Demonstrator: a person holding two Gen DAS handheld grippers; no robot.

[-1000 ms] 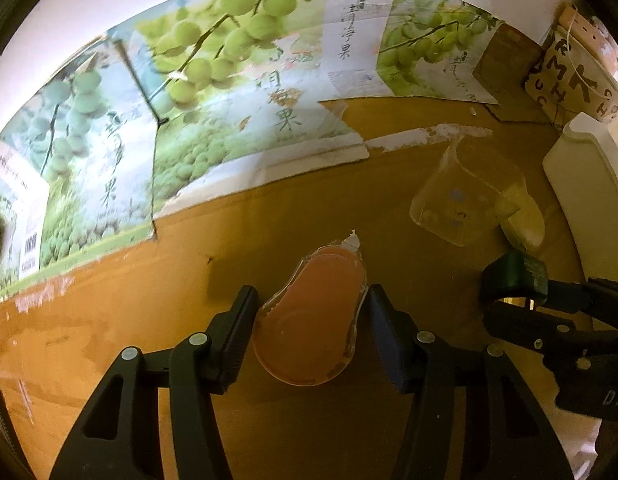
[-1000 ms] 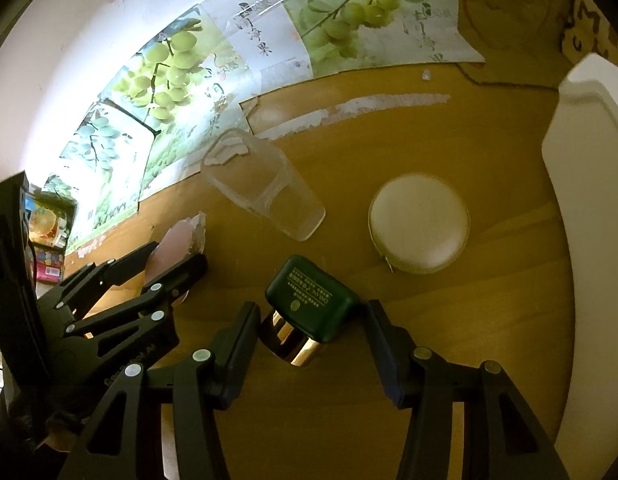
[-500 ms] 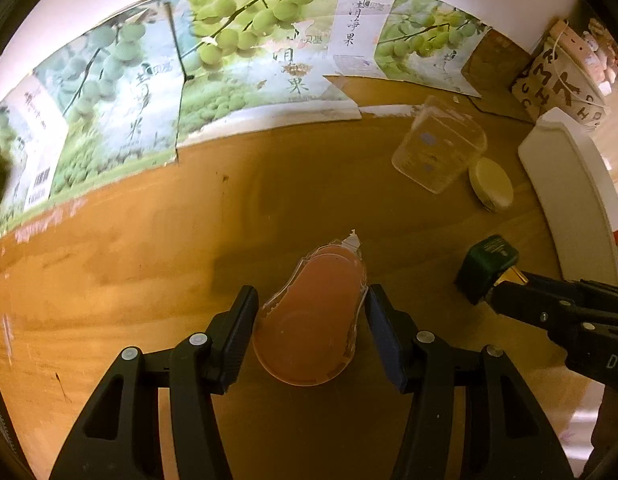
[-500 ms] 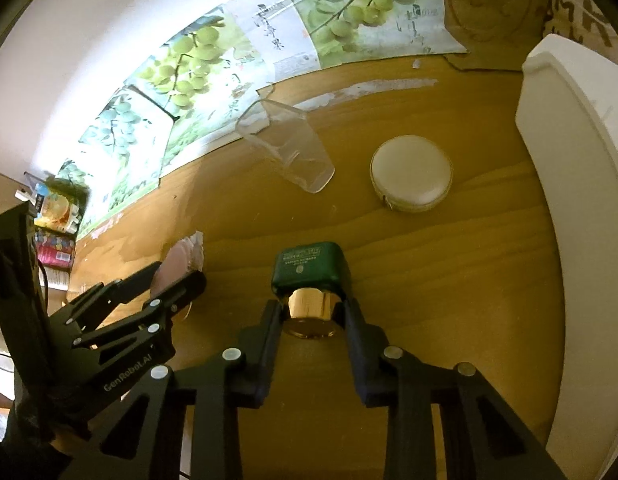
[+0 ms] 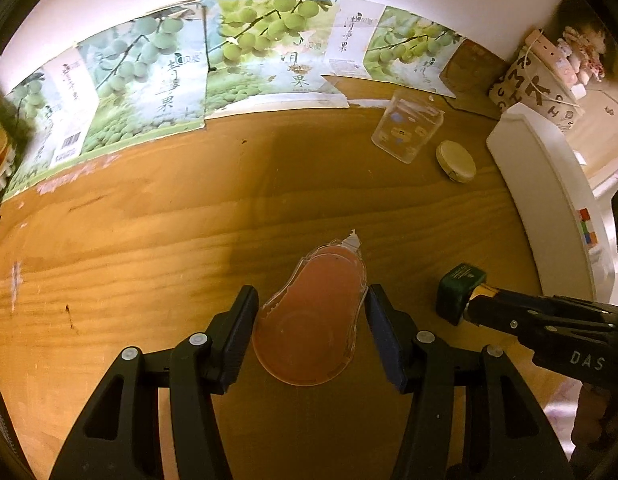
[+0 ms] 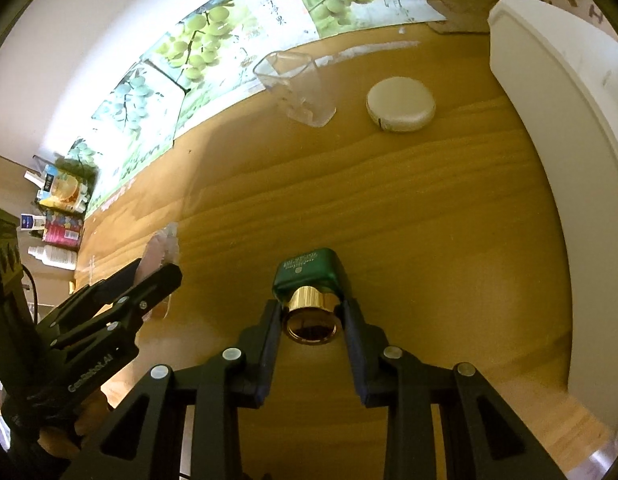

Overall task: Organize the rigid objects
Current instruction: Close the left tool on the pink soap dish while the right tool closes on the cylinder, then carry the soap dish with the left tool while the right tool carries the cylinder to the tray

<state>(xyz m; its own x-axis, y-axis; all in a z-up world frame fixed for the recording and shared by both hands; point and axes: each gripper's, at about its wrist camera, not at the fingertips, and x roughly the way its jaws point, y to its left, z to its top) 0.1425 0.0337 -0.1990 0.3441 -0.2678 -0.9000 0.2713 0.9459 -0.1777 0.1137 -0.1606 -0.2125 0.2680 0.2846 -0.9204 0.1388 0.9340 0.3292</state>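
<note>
Left gripper [image 5: 309, 320]: two black fingers with dark blue pads, clamped on the sides of one pink translucent correction-tape dispenser [image 5: 313, 320]; dispenser is teardrop-shaped hard plastic, glossy, with a clear ribbed edge and a small white tip pointing away from the camera; it sits between the pads above the wooden counter [image 5: 149, 260].

Right gripper [image 6: 311, 316]: same black build, fingers drawn in close and clamped on the gold cap of one small green bottle [image 6: 309, 274]; cap is a shiny metallic cylinder, its round end facing the camera; bottle body is squarish, dark green, smooth, with a pale printed label on its far face; bottle lies level between the fingers, over the counter; from the left wrist view the same bottle [image 5: 461, 288] shows at the tip of the right gripper, to the right of the dispenser.

Counter: warm yellow-brown wood, visible grain, matte.

Farther out, two loose items rest on the counter: one clear plastic cup [image 6: 297, 88], squarish rim, lying on its side; one round cream-coloured case [image 6: 401, 104], flat, with a seam around its edge; case just beside the cup, apart from it.

Right edge: one white board [image 6: 557, 128], smooth, rounded corner.

Back: grape-printed cardboard sheets [image 5: 249, 60] against the wall, several overlapping panels, glossy, torn edges.
</note>
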